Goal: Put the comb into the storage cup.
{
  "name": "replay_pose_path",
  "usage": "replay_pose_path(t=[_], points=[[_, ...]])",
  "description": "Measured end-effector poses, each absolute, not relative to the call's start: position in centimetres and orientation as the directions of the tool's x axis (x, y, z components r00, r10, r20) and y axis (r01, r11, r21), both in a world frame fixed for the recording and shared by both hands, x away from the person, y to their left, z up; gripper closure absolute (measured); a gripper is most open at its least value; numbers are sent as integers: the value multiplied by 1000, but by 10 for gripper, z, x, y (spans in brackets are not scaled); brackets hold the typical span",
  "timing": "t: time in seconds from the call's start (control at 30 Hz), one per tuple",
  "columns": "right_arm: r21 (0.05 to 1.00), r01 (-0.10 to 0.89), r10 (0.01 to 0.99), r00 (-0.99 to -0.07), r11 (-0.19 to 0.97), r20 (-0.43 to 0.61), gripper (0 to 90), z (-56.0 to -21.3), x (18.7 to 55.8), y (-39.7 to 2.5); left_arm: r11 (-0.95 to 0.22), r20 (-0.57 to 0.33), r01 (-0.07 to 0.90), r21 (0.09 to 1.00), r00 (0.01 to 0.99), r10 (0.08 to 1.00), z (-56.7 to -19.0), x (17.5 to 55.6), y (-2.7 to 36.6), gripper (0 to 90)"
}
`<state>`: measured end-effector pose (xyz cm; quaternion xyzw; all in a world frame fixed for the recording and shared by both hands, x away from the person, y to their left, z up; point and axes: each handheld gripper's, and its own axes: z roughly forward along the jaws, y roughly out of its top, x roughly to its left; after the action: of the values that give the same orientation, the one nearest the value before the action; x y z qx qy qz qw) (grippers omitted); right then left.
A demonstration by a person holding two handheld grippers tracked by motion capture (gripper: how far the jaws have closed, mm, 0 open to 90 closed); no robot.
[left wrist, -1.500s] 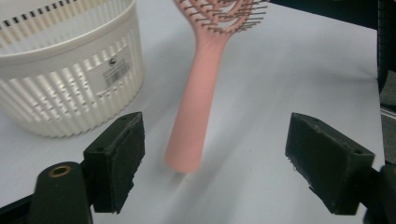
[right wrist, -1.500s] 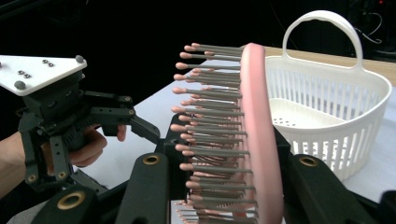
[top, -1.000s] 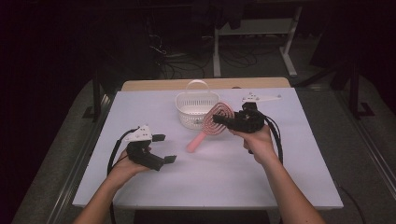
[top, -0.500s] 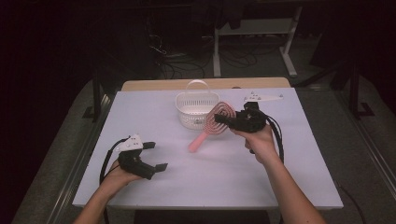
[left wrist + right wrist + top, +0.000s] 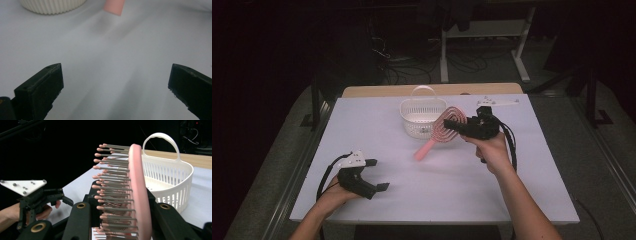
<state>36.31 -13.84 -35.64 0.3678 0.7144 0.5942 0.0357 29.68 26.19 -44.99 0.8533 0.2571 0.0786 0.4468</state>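
Right gripper (image 5: 455,125) with hairbrush (image 5: 443,129) beside basket rim (image 5: 422,104)

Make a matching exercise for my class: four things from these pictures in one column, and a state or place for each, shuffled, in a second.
Things:
1. brush
2. basket
3. left gripper
4. right gripper

States:
A. open, holding nothing, near the table's front left corner
B. white, standing on the table with its handle up
C. shut on the brush's head
D. pink, lifted, handle slanting down

Pairs: 1-D, 2-B, 3-A, 4-C

Lab: cable-strewn floor (image 5: 402,70), dark surroundings.
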Motion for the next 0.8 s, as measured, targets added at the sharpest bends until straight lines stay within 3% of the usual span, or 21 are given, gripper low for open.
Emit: replay_pose_path(t=[0.8], points=[[894, 447, 581, -728, 0, 364, 629, -316, 372, -147, -452, -47, 352, 820, 828, 559, -443, 298, 265, 0]])
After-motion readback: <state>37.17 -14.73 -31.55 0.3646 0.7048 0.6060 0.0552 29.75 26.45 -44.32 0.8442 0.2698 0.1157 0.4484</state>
